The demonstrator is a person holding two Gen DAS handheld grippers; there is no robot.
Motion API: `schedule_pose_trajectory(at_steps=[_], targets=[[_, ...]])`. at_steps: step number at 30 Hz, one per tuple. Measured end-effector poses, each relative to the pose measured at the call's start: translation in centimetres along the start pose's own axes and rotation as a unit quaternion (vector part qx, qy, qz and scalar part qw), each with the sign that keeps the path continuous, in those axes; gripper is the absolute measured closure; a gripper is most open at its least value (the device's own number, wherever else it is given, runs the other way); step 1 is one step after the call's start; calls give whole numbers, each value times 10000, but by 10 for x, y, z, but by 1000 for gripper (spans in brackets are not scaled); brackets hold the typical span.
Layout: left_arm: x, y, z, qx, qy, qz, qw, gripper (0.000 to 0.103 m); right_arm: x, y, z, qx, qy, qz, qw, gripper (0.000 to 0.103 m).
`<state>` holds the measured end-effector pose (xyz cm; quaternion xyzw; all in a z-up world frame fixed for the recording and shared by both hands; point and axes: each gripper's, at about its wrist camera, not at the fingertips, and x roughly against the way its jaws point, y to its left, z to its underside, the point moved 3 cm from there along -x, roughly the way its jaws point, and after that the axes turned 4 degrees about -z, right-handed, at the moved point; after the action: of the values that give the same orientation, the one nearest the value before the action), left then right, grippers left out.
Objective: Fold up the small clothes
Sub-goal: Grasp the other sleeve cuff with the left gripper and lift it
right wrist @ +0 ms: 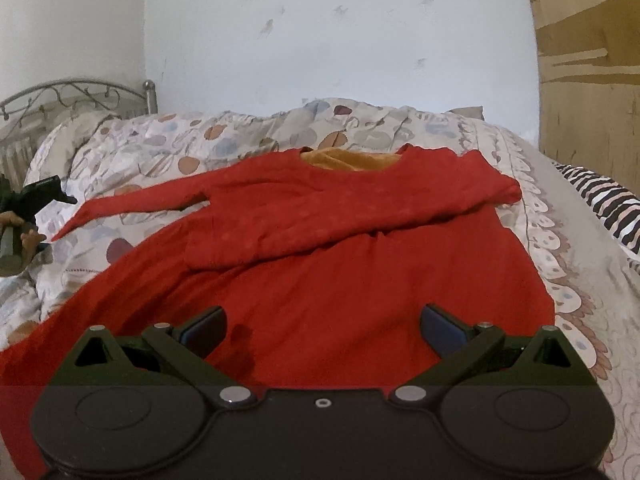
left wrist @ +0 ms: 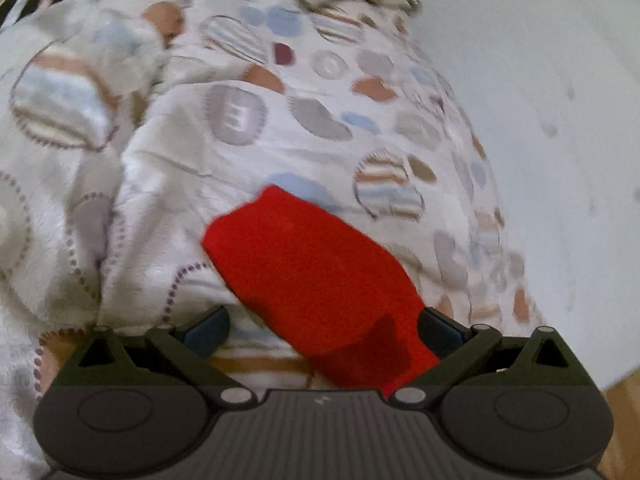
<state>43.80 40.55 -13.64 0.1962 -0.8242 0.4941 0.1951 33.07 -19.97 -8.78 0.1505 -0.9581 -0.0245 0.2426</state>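
Spread across a white quilt patterned with coloured ovals (right wrist: 224, 140), a red long-sleeved garment (right wrist: 360, 264) is being hovered over by both the left gripper (left wrist: 322, 330) and the right gripper (right wrist: 324, 328), each parted wide with nothing clamped.

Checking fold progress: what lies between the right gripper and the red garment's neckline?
Right wrist view: only the red garment itself, one sleeve folded across its body, ahead of the open right gripper.

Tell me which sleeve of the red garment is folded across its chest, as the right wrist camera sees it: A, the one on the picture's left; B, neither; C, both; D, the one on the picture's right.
D: on the red garment the sleeve on the picture's right lies across the chest, while the other sleeve stretches out over the patterned duvet.
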Motion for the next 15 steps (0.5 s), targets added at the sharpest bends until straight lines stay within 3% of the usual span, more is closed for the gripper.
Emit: schedule_pose_trajectory(at_steps=[2,4,8,12,15], targets=[[1,4,-1,132,-199,-62,9997,11,-1,0,0,28,26,12,10000,0],[3,4,-1,94,-393,-182,9990,25,-2,1,1,50,43,27,10000,0],[4,5,-2,202,-550,-289,9979,81,-3,2,1,85,51,53,9999,0],[10,1,-6,334,-785,94,9963,90,-3,2,1,83,50,52,9999,0],[22,-18,-6,-93,-1045,293,9941,91,-3,2,1,83,48,53,9999,0]])
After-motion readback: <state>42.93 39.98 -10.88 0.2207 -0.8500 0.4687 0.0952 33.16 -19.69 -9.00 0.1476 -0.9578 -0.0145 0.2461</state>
